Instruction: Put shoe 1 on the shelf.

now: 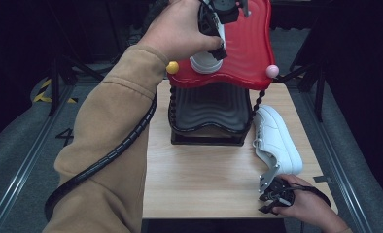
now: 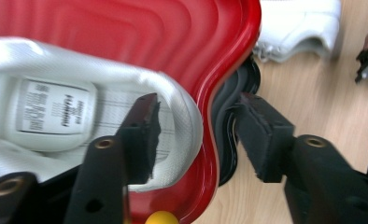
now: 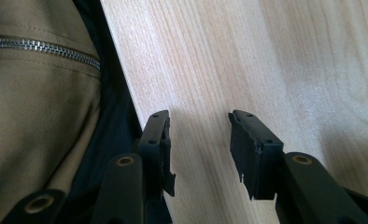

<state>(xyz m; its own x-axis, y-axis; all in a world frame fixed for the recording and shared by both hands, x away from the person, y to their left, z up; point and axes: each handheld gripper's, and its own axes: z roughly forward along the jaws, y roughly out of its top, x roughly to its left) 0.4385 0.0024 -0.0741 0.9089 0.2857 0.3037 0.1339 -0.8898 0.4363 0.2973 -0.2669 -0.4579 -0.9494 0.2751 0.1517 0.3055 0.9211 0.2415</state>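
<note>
Looking down from the high view, we see the left gripper (image 1: 218, 36) held over the top tier of a red rack (image 1: 248, 48), with a white shoe (image 1: 205, 63) resting on that wavy red shelf just under the gripper's tip. Our left hand (image 1: 180, 31) and tan sleeve (image 1: 107, 145) reach up to it, a ribbed black cable (image 1: 116, 150) trailing along the arm. Below the red shelf sits a black lower tier (image 1: 206, 111). A second white shoe (image 1: 277, 138) lies on the wooden table (image 1: 199, 179), just beside the rack's right post. Near the table's front right corner, our right hand (image 1: 306, 201) holds the right gripper (image 1: 269, 177), its tip close to that shoe's near end.

In the left gripper view, we see the jaws standing apart, with no pad pressing on anything. One jaw hangs over the shoe's heel opening (image 2: 79, 121), where a size label (image 2: 53, 107) shows inside; the other hangs past the red shelf's edge (image 2: 219, 70), above the table. The second shoe (image 2: 299, 28) lies at the upper right.

In the right gripper view, we see the jaws open with only bare tabletop (image 3: 266, 60) between them, and a tan jacket with a zipper (image 3: 37, 46) at the left.
</note>
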